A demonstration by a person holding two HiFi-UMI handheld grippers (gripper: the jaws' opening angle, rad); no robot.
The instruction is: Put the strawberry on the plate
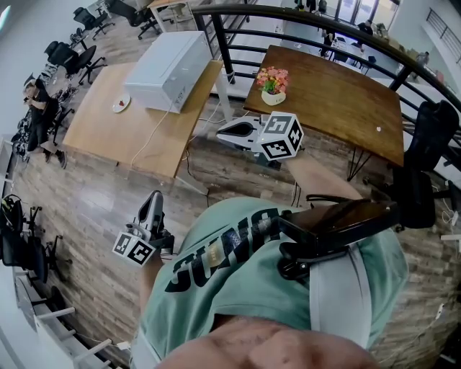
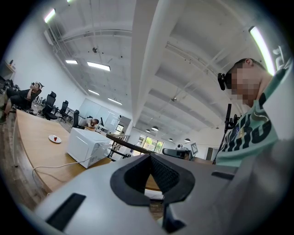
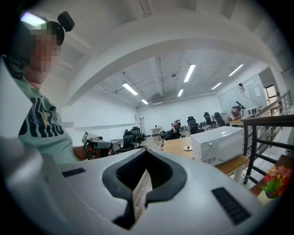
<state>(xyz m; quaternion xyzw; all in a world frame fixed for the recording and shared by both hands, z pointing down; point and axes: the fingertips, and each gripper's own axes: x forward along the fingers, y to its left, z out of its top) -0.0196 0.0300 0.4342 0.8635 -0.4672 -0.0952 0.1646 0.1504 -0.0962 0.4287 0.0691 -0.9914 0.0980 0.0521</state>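
Note:
A small white plate (image 1: 119, 107) lies on the light wooden table (image 1: 101, 130), far from me, and a small red strawberry (image 1: 124, 104) rests on it. The left gripper view shows the plate (image 2: 51, 140) and strawberry (image 2: 55, 138) at the far left; in the right gripper view the plate (image 3: 187, 148) is a tiny spot. My left gripper (image 1: 151, 209) hangs beside my hip over the floor, jaws together and empty (image 2: 149, 158). My right gripper (image 1: 230, 132) is held out in front at chest height, also shut with nothing in it (image 3: 146, 172).
A white microwave (image 1: 169, 68) stands on the light table, with its cable trailing across the top. A dark wooden table (image 1: 338, 101) with a flower pot (image 1: 273, 86) sits behind a black railing (image 1: 302, 18). Office chairs (image 1: 72, 54) and a seated person (image 1: 36, 101) are at the left.

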